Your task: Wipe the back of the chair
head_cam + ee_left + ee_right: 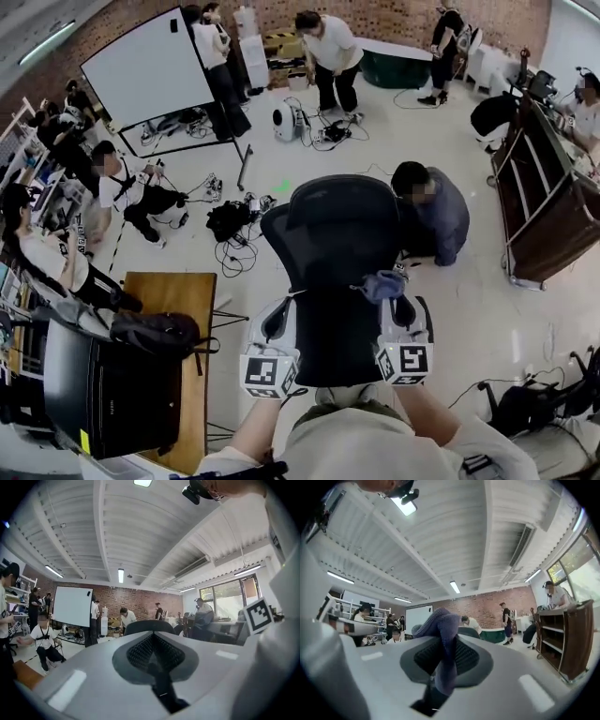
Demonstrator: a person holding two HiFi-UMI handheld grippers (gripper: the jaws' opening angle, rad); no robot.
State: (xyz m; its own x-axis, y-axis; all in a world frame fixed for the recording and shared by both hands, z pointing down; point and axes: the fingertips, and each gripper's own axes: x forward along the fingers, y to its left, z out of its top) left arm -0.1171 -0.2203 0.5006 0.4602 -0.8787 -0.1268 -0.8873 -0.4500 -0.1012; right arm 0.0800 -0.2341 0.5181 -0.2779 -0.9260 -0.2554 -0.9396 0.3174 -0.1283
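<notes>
A black mesh office chair (333,244) stands in the middle of the head view, its back toward me. My right gripper (395,305) is at the right side of the chair back, shut on a blue-purple cloth (380,284) that bunches out above its jaws. In the right gripper view the cloth (440,625) hangs between the pads of the right gripper (439,665), with the chair top (469,633) just behind. My left gripper (277,317) is at the chair back's left edge. In its own view the left gripper (153,654) is shut with nothing in it, and the chair top (150,625) lies ahead.
A person (436,211) crouches just behind the chair on the right. A wooden table (173,291) with a black bag (155,333) stands at the left. A wooden shelf cart (544,206) is at the right. Cables (239,225) lie on the floor beyond, near a whiteboard (150,70).
</notes>
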